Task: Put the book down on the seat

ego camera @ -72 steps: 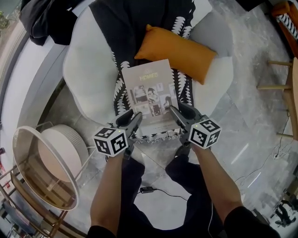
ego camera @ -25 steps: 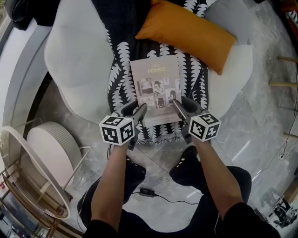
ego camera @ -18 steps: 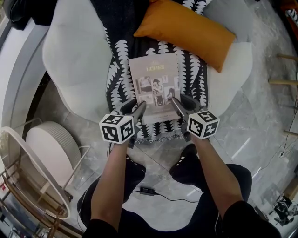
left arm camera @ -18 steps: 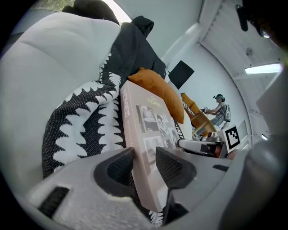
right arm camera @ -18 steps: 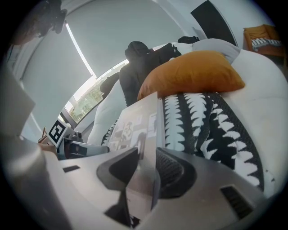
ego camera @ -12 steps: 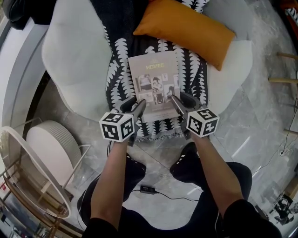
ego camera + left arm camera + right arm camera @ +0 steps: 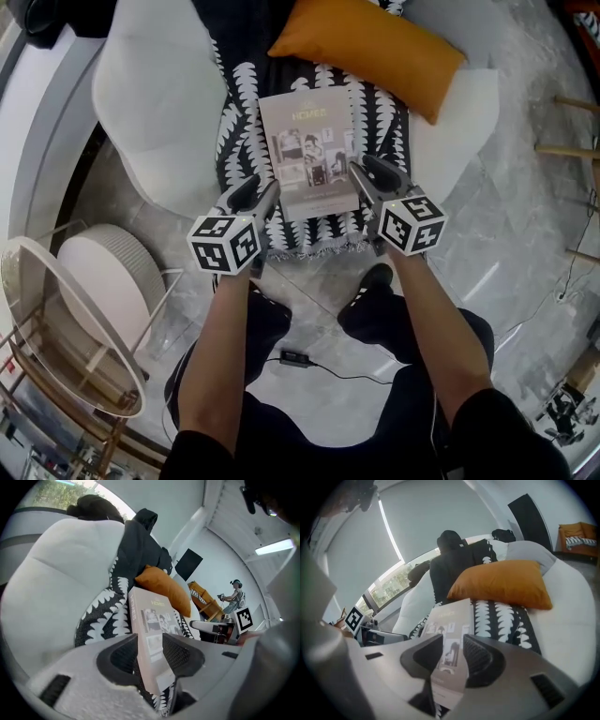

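the left gripper [image 7: 255, 193] and the right gripper [image 7: 367, 175] each clamp a near corner of the book [image 7: 307, 141]. the book sits over the leaf-patterned blanket [image 7: 380, 117] on the white seat [image 7: 155, 103], its far end perhaps touching. an orange cushion [image 7: 370, 42] lies just behind.

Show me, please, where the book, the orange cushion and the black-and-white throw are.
book [image 7: 307, 155], head view, middle of its front cover.
orange cushion [image 7: 370, 47], head view, middle of its top face.
black-and-white throw [image 7: 240, 141], head view, leaf-patterned part left of the book.
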Demonstrator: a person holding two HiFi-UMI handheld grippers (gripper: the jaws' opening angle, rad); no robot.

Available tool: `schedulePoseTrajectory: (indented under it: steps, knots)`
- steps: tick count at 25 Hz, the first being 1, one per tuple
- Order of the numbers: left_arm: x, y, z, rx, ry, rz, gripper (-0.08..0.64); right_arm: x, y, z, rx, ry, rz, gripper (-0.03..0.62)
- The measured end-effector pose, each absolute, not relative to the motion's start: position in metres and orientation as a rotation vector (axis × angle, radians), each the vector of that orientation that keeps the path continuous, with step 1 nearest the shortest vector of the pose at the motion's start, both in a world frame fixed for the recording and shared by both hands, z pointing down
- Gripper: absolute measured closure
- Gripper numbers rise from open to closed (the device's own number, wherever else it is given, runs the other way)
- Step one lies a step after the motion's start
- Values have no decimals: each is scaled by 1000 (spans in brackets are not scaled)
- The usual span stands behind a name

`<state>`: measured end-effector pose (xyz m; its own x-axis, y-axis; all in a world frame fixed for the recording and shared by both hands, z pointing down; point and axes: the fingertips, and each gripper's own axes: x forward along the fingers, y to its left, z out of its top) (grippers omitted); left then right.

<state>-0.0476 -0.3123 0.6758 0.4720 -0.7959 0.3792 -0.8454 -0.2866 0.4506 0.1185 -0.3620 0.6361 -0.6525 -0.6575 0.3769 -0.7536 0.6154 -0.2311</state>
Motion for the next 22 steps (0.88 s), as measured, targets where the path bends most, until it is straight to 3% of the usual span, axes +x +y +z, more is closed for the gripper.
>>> schedulePoseTrajectory:
  steps: [6,11,22]
  knots:
    - [-40,-290,601,2197,-1338,48,397,105,-331,565,1112,-2633,488,458]
    - [-32,-272,515,2265,-1320,-33,413,90,-305,486,1074,-2684,415,520]
    - [-36,-203,314,2406,-1299,-82,502,73,-226,284,998,-2801,292,557]
